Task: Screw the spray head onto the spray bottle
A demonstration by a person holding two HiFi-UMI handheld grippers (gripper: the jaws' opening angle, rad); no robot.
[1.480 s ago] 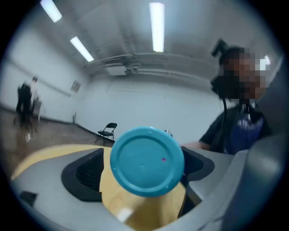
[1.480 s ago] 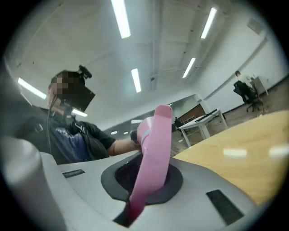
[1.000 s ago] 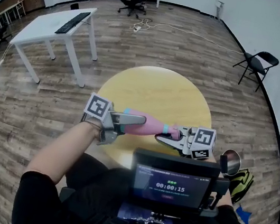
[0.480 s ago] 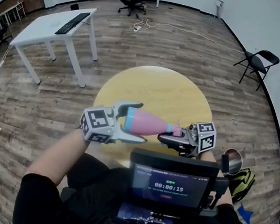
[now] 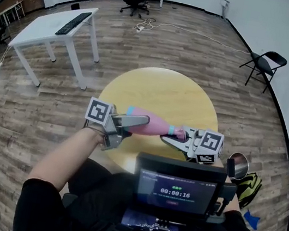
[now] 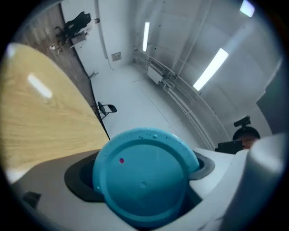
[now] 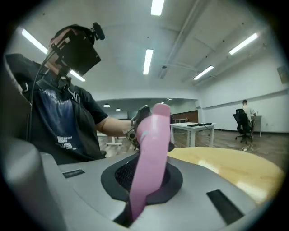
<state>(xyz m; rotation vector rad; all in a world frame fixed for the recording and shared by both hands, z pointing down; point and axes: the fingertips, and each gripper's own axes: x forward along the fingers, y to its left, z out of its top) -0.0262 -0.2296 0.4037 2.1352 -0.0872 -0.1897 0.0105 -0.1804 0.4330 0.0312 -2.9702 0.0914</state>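
1. A person holds a two-jaw gripper in each hand above the near edge of a round yellow table [image 5: 165, 91].
2. A pink spray bottle [image 5: 151, 125] lies on its side in the air between the two grippers, not touching the table. Its blue bottom points to the person's left and its narrow neck to the right.
3. The left gripper [image 5: 131, 128] is closed on the wide end of the bottle. Its own view shows the round blue bottom [image 6: 144, 178] filling the gap, with a jaw pressed against it on either side.
4. The right gripper [image 5: 173, 135] is closed on the pink spray head [image 7: 149, 158] at the neck end, next to a teal ring [image 5: 170, 130].
5. In the right gripper view, the pink shape runs straight away from the jaws towards the left gripper. The join between head and bottle cannot be made out.
6. On the wooden floor beyond the table stand a white desk [image 5: 49, 29] and a black folding chair [image 5: 264, 64].
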